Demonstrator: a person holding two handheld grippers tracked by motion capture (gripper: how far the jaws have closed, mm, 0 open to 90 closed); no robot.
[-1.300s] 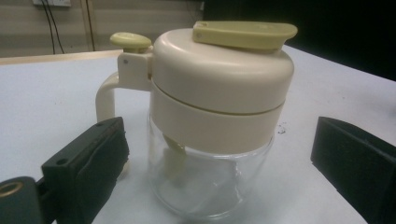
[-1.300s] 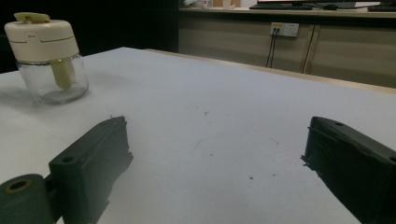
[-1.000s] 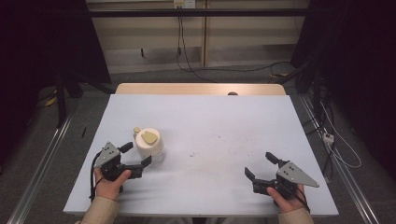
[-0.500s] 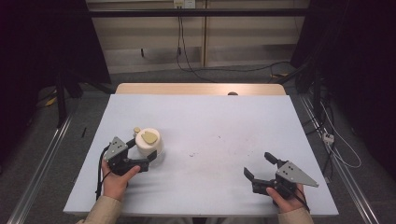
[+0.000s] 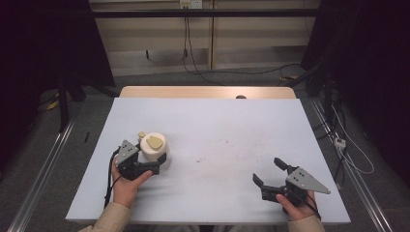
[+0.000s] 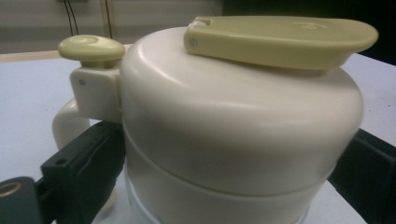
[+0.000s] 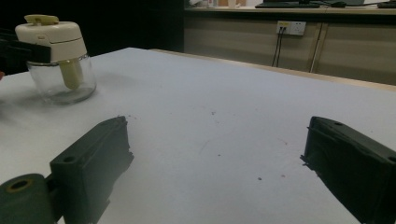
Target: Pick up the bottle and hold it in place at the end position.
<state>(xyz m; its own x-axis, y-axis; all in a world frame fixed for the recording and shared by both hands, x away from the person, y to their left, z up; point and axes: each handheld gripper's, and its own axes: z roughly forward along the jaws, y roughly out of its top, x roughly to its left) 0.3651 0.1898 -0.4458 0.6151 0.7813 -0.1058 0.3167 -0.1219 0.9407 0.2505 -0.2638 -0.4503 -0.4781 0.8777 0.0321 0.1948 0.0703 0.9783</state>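
Left gripper [image 5: 153, 163]: jaws set on either side of the cream lid of a small jar [image 5: 155, 151], one jaw by the handle side, the other on the far flank. In the left gripper view both jaws lie against the lid's lower band; whether they press it firmly or merely bracket it, cannot tell. The left hand [image 5: 126, 186] wraps the gripper's body from below, sleeve at the table's near edge.

Right gripper [image 5: 271, 172]: jaws spread wide, nothing between them but bare tabletop. It rests low near the table's near right corner, held by the right hand [image 5: 300, 205], grey three-cornered plate on top.

Jar: glass body, seen clear in the right gripper view [image 7: 60, 74], with a cream lid, an olive-green flip tab [image 6: 280, 39] on top and an olive-green round knob [image 6: 91, 48] over the handle hinge. A pale stem hangs inside the glass. The jar stands upright on the left half of the table, well apart from the right gripper.

Table [image 5: 232, 125]: pale blue-white surface with faint dark specks around the middle; a wooden strip runs along the far edge. Cables [image 5: 193, 43] trail on the floor beyond.
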